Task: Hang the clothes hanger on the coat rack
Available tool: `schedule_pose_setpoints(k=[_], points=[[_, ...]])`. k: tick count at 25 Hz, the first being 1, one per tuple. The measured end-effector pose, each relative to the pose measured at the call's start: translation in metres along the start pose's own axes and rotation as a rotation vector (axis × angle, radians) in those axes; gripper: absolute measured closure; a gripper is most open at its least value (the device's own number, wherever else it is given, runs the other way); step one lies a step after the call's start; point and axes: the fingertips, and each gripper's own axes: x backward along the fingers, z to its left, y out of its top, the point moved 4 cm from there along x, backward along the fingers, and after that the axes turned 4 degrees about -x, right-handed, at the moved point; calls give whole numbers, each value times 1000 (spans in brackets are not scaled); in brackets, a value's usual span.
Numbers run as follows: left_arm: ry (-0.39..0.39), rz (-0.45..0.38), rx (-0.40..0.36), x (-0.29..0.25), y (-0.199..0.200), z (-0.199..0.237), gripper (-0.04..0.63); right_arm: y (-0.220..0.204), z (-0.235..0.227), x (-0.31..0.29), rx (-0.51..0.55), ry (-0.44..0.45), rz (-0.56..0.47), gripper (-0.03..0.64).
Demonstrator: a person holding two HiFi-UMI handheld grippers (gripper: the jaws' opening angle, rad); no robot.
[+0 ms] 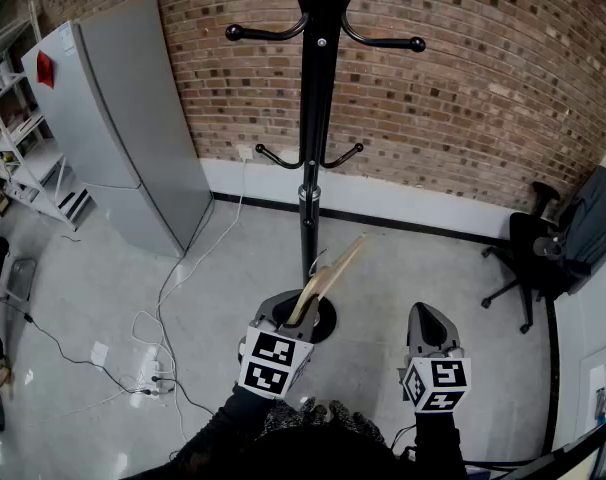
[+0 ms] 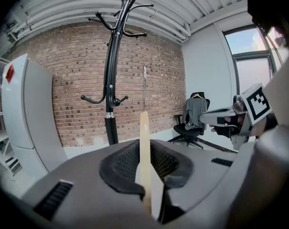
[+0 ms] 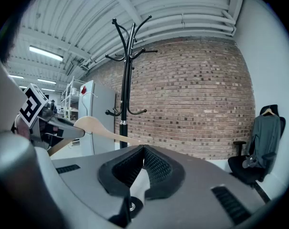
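Clothes hanger [image 1: 331,270] clamped in the left gripper [image 1: 301,310], near the coat rack [image 1: 314,118]; right gripper [image 1: 428,320] jaws together, empty; grey floor [image 1: 103,288], far brick wall [image 1: 483,88].

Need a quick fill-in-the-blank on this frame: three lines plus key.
1. The left gripper is shut on a wooden ____.
2. The right gripper has its jaws together with ____ between them.
3. The coat rack stands in front of a ____ wall.
Missing words: hanger; nothing; brick.
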Motion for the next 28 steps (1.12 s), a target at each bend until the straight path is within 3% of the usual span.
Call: schedule_pose_setpoints(k=[13,28], points=[[34,-8,8,-45,12,8,537,19,-23,-55,26,30,-23,607],[194,39,99,-128,45,7,537,57,-88,-153,47,220,-34,607]])
